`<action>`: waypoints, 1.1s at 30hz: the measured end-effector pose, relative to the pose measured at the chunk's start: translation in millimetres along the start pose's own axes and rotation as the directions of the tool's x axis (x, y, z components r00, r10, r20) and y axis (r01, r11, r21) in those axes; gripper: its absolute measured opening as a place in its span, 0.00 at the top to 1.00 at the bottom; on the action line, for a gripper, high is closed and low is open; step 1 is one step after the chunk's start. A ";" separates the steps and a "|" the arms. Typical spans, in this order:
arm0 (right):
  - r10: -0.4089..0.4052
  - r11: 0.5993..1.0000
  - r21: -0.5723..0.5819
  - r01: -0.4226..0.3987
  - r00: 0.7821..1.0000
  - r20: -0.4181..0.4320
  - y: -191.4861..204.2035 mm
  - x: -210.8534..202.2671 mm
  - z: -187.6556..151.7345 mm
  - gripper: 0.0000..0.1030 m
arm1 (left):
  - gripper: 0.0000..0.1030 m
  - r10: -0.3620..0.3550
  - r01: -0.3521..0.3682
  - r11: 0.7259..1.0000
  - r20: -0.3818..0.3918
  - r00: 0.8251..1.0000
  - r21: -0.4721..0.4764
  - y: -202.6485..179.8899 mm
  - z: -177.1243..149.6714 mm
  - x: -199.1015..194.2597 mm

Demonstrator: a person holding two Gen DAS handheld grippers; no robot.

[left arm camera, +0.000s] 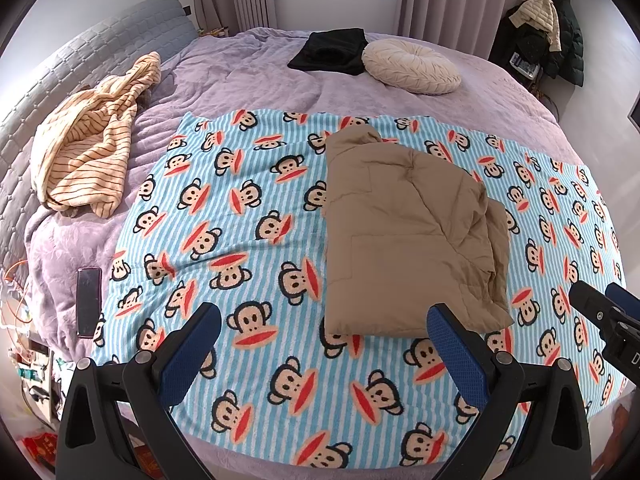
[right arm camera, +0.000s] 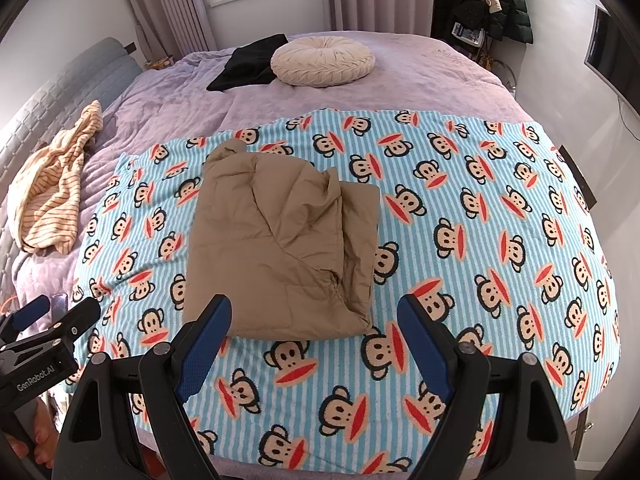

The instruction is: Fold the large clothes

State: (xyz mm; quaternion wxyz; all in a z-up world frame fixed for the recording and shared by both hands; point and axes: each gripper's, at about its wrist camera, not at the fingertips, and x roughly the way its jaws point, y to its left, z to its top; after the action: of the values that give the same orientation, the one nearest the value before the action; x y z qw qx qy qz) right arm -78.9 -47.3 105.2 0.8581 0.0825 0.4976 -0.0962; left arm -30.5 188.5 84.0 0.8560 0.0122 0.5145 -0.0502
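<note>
A tan padded jacket (right arm camera: 280, 248) lies folded into a compact rectangle on the monkey-print blanket (right arm camera: 460, 240), my two grippers hovering empty over the near edge.

The jacket's long axis runs from me toward the window, collar end farthest away; one looser flap has been laid over its right half, so the bundle looks nearly done and probably needs only a final fold or smoothing. I hold my left gripper (left arm camera: 324, 336) and right gripper (right arm camera: 314, 320) with jaws wide apart, nothing between them, just short of the near hem (placed, I judge, to take its corners). Beyond it on the bed (left arm camera: 248, 80): a striped garment (left arm camera: 92, 140), a round cushion (right arm camera: 322, 60), a black garment (left arm camera: 332, 52).
</note>
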 end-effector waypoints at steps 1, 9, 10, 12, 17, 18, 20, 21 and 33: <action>0.000 1.000 0.000 0.000 1.000 -0.001 -0.1 0.0 0.1 0.16 | 0.00 0.001 -0.001 1.000 0.001 1.000 0.000 -0.1 0.1 0.0; 0.003 1.000 -0.001 -0.003 1.000 -0.001 -1.1 -0.4 0.1 0.16 | 0.00 0.001 -0.001 1.000 0.001 1.000 -0.001 0.4 1.5 0.4; 0.004 1.000 -0.001 -0.004 1.000 -0.001 -1.2 -0.6 0.0 0.16 | 0.00 0.001 -0.001 1.000 0.002 1.000 -0.001 0.5 1.2 0.0; 0.004 1.000 -0.002 -0.004 1.000 -0.002 -1.5 0.0 0.7 0.16 | 0.00 0.000 0.000 1.000 0.002 1.000 0.000 0.6 1.6 0.2; 0.004 1.000 -0.002 -0.004 1.000 -0.001 -1.6 -0.9 0.5 0.16 | 0.00 0.000 0.000 1.000 0.002 1.000 0.000 0.8 2.1 -0.1; 0.005 1.000 -0.003 -0.005 1.000 -0.001 -1.6 -0.7 0.9 0.16 | 0.00 0.000 0.000 1.000 0.002 1.000 0.000 1.1 2.0 -0.1; 0.004 1.000 -0.003 -0.004 1.000 -0.001 -1.7 -0.9 0.8 0.16 | 0.00 0.001 -0.001 1.000 0.002 1.000 -0.003 1.0 0.9 -0.6; 0.005 1.000 -0.003 -0.005 1.000 -0.002 -1.6 -0.9 0.8 0.16 | 0.00 0.004 -0.004 1.000 0.004 1.000 -0.004 1.1 0.4 -0.9; 0.004 1.000 -0.003 -0.004 1.000 -0.002 -0.9 -0.3 0.6 0.16 | 0.00 0.007 -0.007 1.000 0.012 1.000 -0.019 3.1 -0.3 -3.7</action>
State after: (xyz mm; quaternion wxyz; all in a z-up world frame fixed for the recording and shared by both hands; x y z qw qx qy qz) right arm -78.8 -48.4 105.7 0.8578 0.0825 0.4985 -0.0938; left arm -32.2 192.0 87.1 0.8592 0.0056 0.5098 -0.0426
